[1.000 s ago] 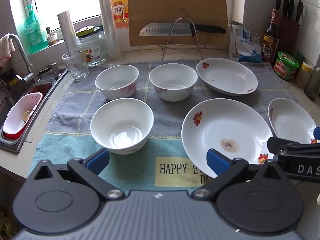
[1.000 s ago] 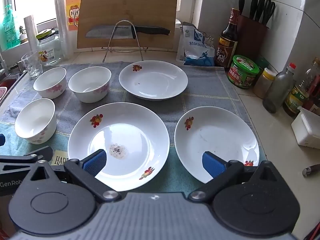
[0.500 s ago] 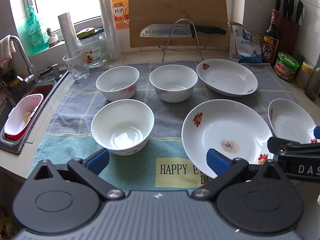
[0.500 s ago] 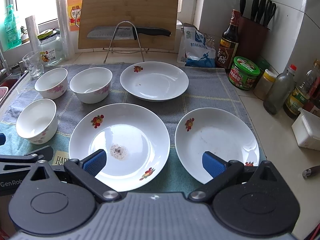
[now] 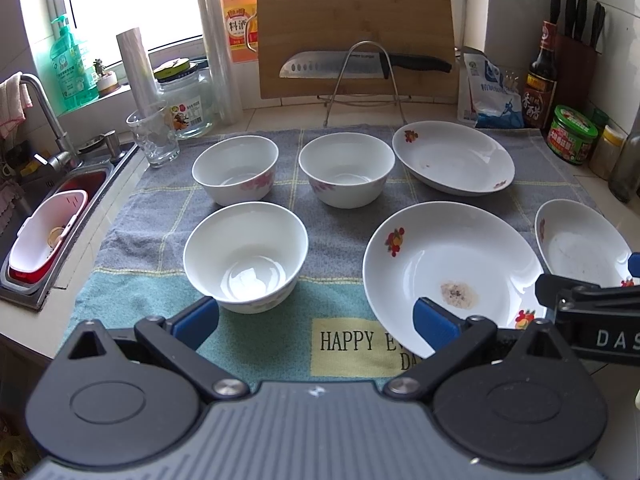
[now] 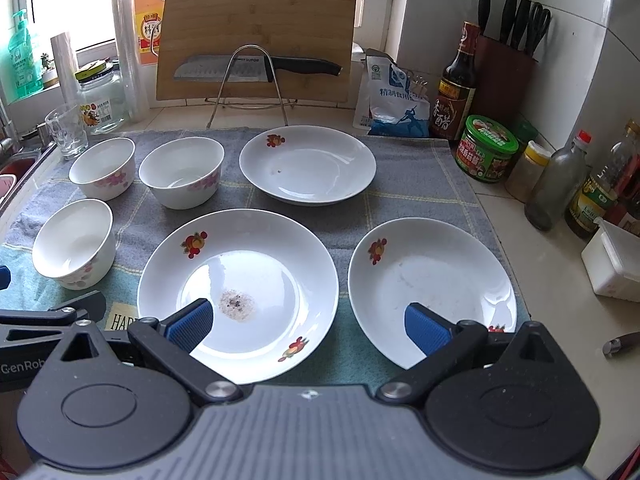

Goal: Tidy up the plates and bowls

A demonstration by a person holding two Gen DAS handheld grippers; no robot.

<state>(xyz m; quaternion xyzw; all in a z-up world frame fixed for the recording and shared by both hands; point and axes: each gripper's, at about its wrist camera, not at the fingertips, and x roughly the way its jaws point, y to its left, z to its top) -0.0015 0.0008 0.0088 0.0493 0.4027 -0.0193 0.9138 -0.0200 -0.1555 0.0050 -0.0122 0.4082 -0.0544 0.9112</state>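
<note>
Both your grippers hover wide open, empty.

Your left gripper [image 5: 316, 322] faces three bowls [image 5: 246, 256] on the towel [image 5: 152, 216]; your right gripper [image 6: 308, 324] hangs between the soiled big plate [image 6: 238, 294] and the right plate [image 6: 432, 280], a third plate [image 6: 308, 170] behind.

Daylight is streaming from the overexposed window [image 5: 132, 4] at the back, glinting on the largest plate [image 6: 238, 294] (soft shadows only), while fisheye distortion is bending and darkening both views' edges.
</note>
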